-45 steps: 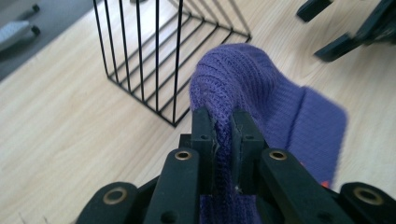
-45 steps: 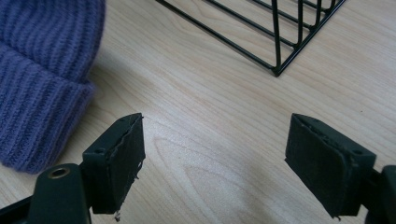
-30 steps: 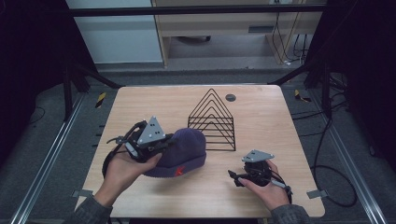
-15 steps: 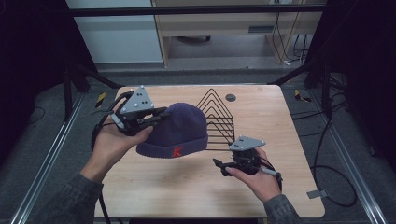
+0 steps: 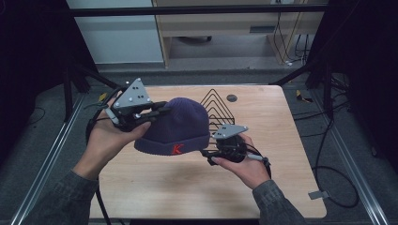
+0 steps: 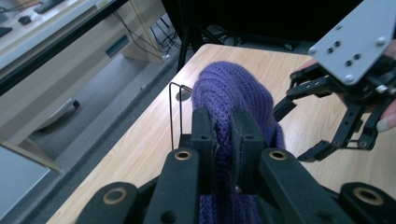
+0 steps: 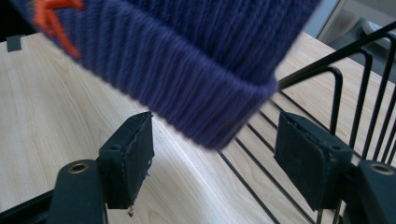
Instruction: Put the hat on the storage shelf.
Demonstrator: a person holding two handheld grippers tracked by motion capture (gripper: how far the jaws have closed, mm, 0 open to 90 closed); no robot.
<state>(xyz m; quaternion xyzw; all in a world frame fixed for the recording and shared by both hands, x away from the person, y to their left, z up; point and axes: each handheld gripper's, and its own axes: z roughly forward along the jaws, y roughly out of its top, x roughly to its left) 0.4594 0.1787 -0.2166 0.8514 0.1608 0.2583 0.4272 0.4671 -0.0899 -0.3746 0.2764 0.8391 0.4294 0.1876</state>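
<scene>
The tabletop (image 5: pixel 155 187) spans the frame's lower half. Above its centre hangs the purple beanie (image 5: pixel 176 124), its crown pinched by the left hand-held gripper (image 5: pixel 157 111). The right hand-held gripper (image 5: pixel 211 152) gapes under the cuff, right of centre. The thin pinch may slip, or the cuff may snag on the wire rack (image 5: pixel 216 105) behind it.

Beanie (image 5: pixel 176 124) before wire rack (image 5: pixel 220 108), above table (image 5: pixel 291 140)

My left gripper (image 5: pixel 157 111) and right gripper (image 5: pixel 209 153) are black linkages with brass-ringed pivots, each topped by a grey three-cornered plate (image 5: pixel 133 95) with screw holes, trailing black cables (image 5: pixel 96 197), and I wear dark grey sleeves (image 5: pixel 63 204)
</scene>
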